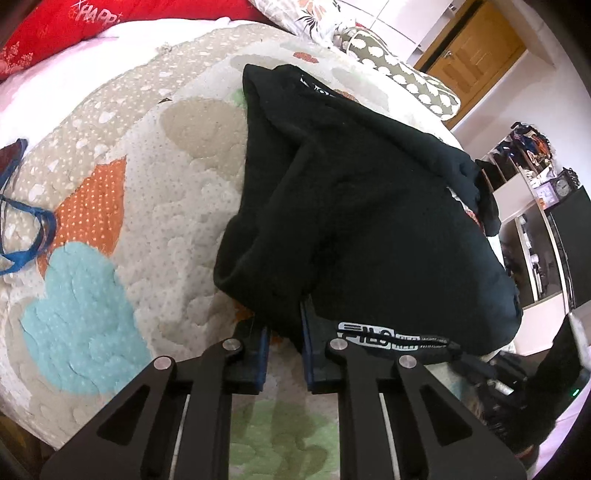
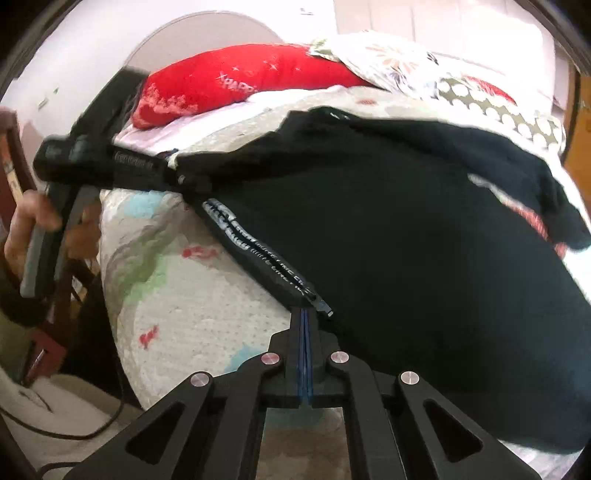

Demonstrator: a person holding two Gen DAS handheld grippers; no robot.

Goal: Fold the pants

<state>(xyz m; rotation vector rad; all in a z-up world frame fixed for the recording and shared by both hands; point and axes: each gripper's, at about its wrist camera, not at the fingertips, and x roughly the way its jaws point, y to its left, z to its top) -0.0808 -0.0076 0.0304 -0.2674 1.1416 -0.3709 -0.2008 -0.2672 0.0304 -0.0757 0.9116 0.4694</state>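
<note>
Black pants [image 1: 362, 206] lie bunched on the patterned quilt [image 1: 122, 206], with a printed waistband [image 1: 388, 338] at the near edge. My left gripper [image 1: 284, 321] has its jaws partly apart around a fold of the black cloth at the waistband's left end. In the right wrist view the pants [image 2: 424, 258] spread across the bed, and my right gripper [image 2: 304, 314] is shut on the waistband [image 2: 266, 254] at its near end. The left gripper [image 2: 192, 184] shows there too, at the waistband's far end, held by a hand.
A red pillow [image 1: 66, 29] and floral pillows [image 1: 317, 18] lie at the head of the bed. A blue strap [image 1: 26, 229] lies on the quilt at the left. Shelves [image 1: 535, 192] and a wooden door [image 1: 469, 48] stand to the right. A cable [image 2: 74, 432] hangs beside the bed.
</note>
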